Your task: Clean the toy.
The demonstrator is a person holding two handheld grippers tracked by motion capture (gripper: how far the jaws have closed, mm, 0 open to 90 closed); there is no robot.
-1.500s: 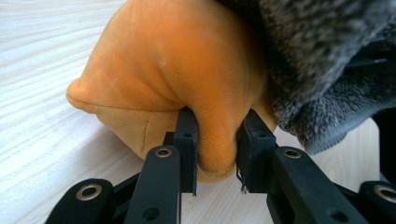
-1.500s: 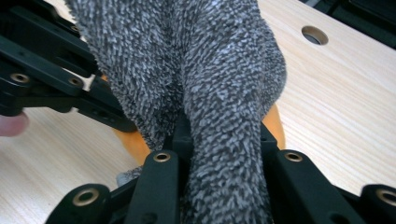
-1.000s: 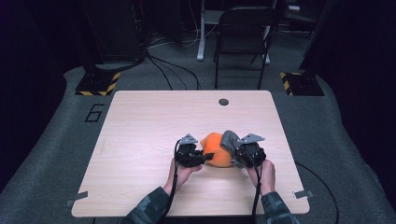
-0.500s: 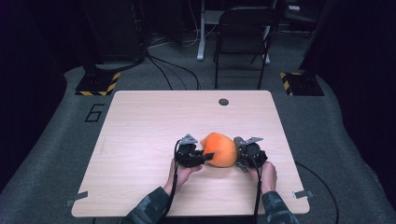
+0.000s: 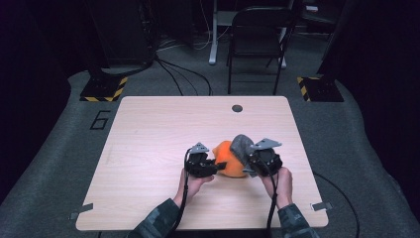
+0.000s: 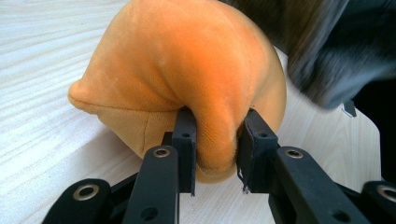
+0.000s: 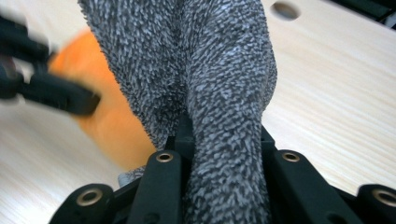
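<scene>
From above we see the orange plush (image 5: 229,159) on the table (image 5: 158,134), between both grippers. Left gripper (image 6: 215,140): jaws pinched on a plush fold. Right gripper (image 7: 224,135): jaws clamped on grey cloth (image 7: 210,70) (draped over the plush).

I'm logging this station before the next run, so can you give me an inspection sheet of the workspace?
Surface: light wood table, with a round hole near the far edge.
Job's things: orange plush and grey fuzzy cloth, touching.
Clutter: nothing seen.
Grippers: left gripper pinches a fold of the plush; right gripper is clamped on the cloth.
Cables: one trails from each gripper; more cross the floor.
Surroundings: folding chair, striped floor plates, a "6" marked on the floor.
</scene>
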